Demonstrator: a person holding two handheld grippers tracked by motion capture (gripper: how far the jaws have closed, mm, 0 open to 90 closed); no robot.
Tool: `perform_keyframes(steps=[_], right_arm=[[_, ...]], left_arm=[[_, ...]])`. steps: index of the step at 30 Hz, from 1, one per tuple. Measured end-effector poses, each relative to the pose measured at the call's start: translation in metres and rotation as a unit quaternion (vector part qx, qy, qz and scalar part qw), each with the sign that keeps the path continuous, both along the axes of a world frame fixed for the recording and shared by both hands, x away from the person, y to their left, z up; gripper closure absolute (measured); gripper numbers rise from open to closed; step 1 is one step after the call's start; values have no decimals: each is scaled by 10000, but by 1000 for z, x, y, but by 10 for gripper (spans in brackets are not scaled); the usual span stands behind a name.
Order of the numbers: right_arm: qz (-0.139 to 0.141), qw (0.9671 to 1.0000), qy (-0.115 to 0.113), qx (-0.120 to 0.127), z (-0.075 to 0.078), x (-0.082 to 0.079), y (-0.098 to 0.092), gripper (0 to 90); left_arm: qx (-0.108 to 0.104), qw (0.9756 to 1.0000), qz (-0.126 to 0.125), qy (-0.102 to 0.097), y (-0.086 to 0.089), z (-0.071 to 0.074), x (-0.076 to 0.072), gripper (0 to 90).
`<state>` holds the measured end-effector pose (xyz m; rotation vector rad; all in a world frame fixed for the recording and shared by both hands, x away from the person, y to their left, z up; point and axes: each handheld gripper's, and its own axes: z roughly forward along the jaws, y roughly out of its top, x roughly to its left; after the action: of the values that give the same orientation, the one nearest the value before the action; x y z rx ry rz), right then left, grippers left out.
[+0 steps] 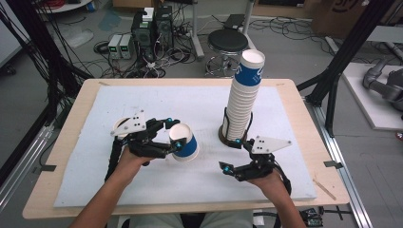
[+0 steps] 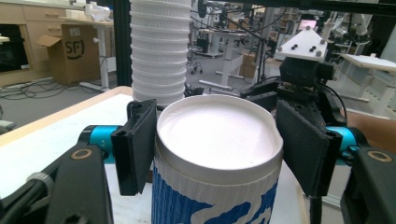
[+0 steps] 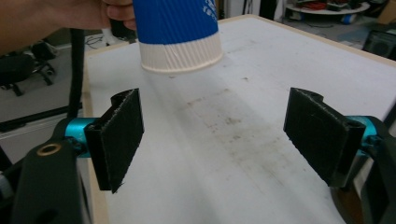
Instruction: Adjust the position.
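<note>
Your left gripper (image 1: 174, 135) is clamped on one cup (image 1: 184, 141): in the left gripper view both pads press the sides of the cup (image 2: 217, 163) just under its rim. In the high view you hold it tilted, its open mouth toward you and up, a little above the white mat (image 1: 142, 102), on the left half of the table (image 1: 66, 142). From the right gripper view the cup's bottom edge (image 3: 180, 35) seems to hang clear of the mat; it is not set down yet.

Your right gripper (image 1: 237, 159) has its jaws apart and nothing is between them. It rests low near the foot of the stack (image 1: 242, 99), just beside the dark holder (image 1: 236, 138) around the stack's base.

I judge that one cup is separated from the stack and is now in the hand, so the first part is done. What is left: to put this cup on the mat, let it go, and then most likely go to the stack for the next one. The stack is tall, with many cups in it, so most of the work looks to be ahead of you. Whether other cups are already placed somewhere, I cannot tell.
</note>
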<state>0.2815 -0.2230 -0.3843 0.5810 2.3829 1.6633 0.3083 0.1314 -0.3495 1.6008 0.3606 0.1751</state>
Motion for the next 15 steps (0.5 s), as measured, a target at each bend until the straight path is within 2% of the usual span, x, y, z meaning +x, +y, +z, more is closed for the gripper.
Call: perform_keyframes(steps=[7,15], right_arm=[[321,9995,39,-39,-1,5,18,204],[580,9983,50,-60,-1,14,33,204]], left_arm=[[100,9999,-127,-7,-5,-1,-3,319],[77,9995,-310,-7,-15,1,-6,320]])
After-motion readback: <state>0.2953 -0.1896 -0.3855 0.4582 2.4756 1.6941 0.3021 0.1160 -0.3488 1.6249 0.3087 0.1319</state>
